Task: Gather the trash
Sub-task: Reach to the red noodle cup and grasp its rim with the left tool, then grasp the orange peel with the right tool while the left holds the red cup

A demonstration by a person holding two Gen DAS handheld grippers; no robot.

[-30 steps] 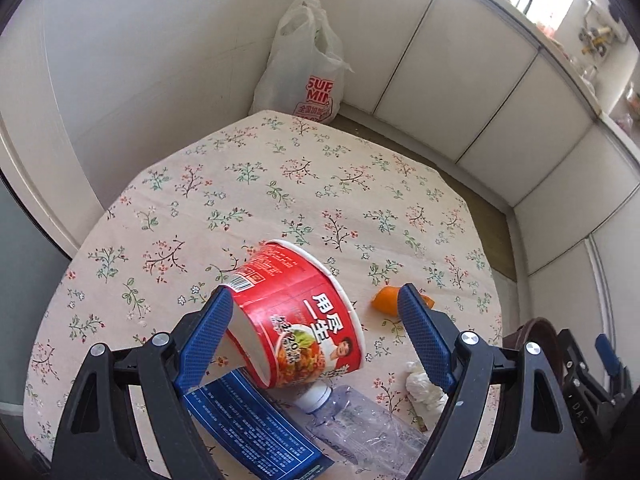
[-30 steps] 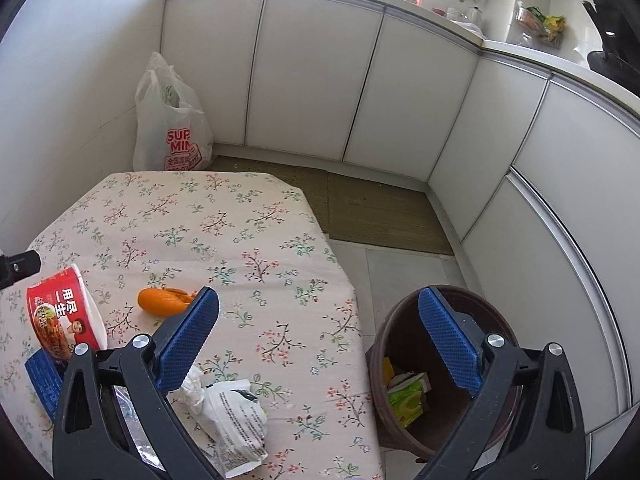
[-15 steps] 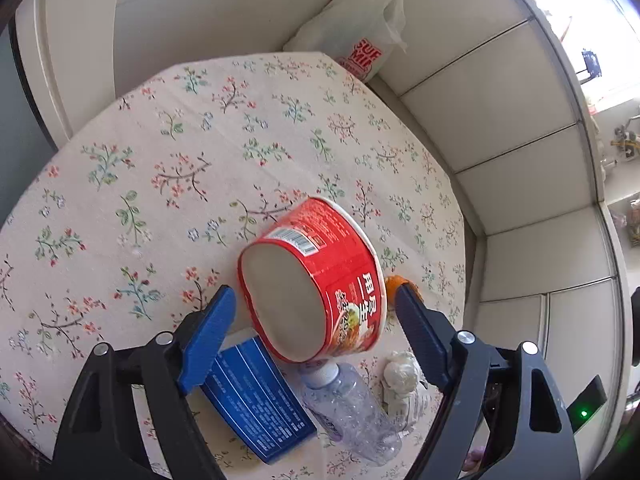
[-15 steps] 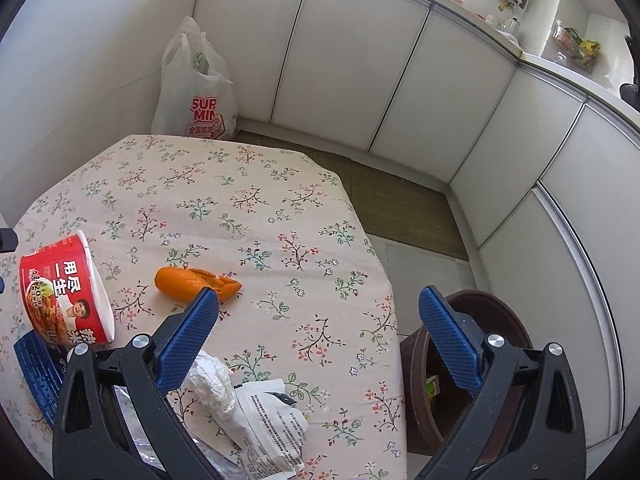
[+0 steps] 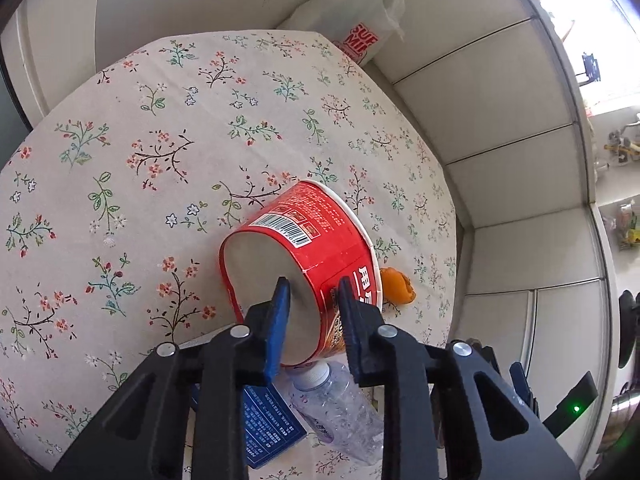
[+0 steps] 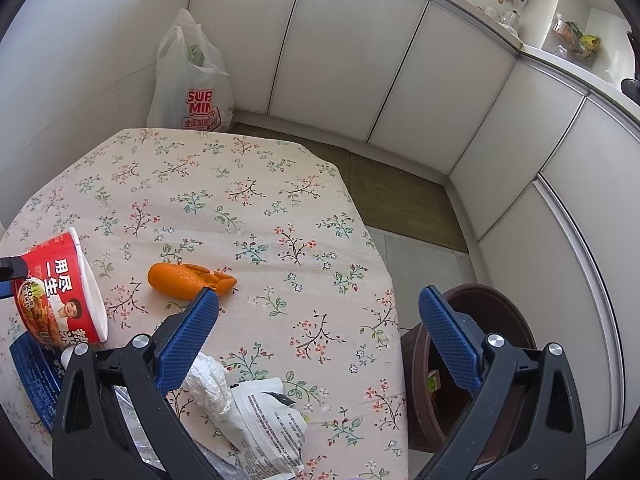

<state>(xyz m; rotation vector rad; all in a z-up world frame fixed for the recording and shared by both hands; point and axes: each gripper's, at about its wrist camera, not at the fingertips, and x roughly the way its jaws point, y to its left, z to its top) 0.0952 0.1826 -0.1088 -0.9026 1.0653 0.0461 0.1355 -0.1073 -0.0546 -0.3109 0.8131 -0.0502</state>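
Note:
A red instant-noodle cup [image 5: 320, 232] lies on its side on the flowered table [image 5: 160, 120], its grey base towards my left gripper [image 5: 313, 284]. The left jaws are closing. One pad is over the base and the other is against the red outer wall, so the bottom edge is between them, with a sliver of base still showing beside the left pad. My right gripper [image 6: 319, 294] hangs open and empty above the table's near right corner. An orange peel [image 6: 184, 278] lies just beyond its left finger, and the cup [image 6: 56, 288] is at the far left.
A clear plastic bottle [image 5: 340, 408] and a blue box [image 5: 268, 420] lie under the cup's near side. Crumpled tissue [image 6: 212, 384] and a printed wrapper [image 6: 268, 420] sit by the right gripper. A brown bin [image 6: 520, 320] stands on the floor right of the table. A white shopping bag [image 6: 192, 80] leans in the corner.
My left gripper rolled, sank towards the cup and narrowed its wide jaws around the cup's bottom edge. The right gripper drifted down a little, still open.

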